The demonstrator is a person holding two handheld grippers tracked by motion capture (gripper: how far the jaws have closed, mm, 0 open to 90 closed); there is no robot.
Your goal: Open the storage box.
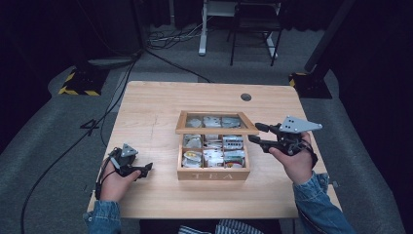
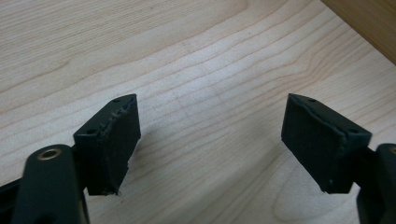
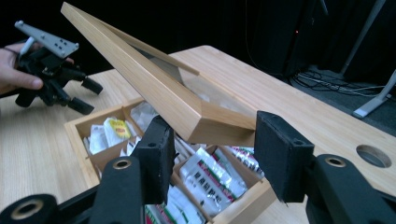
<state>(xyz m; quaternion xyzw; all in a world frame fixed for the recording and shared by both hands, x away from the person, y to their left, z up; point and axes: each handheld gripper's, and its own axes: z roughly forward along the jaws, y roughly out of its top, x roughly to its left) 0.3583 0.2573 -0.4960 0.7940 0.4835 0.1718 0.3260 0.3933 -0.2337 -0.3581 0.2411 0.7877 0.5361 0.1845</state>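
Note:
A wooden tea box [image 1: 213, 173] marked TEA stands mid-table, its compartments holding several tea bags [image 3: 210, 172]. Its glass-paned lid [image 1: 214, 129] is lifted and tilts up over the box. My right gripper [image 1: 258, 134] comes in from the right and is shut on the front right corner of the lid [image 3: 154, 88], one pad on either side of the wooden frame. My left gripper [image 1: 146, 169] rests low over bare table to the left of the box. In its own view the left gripper [image 2: 211, 107] is open, with wood grain between the pads.
The light wooden table [image 1: 146, 112] has a round cable hole [image 1: 246, 97] at the back right. Dark floor with cables [image 1: 165, 36] and a chair frame [image 1: 253, 34] lies beyond the far edge. The left gripper [image 3: 92, 98] is seen past the box.

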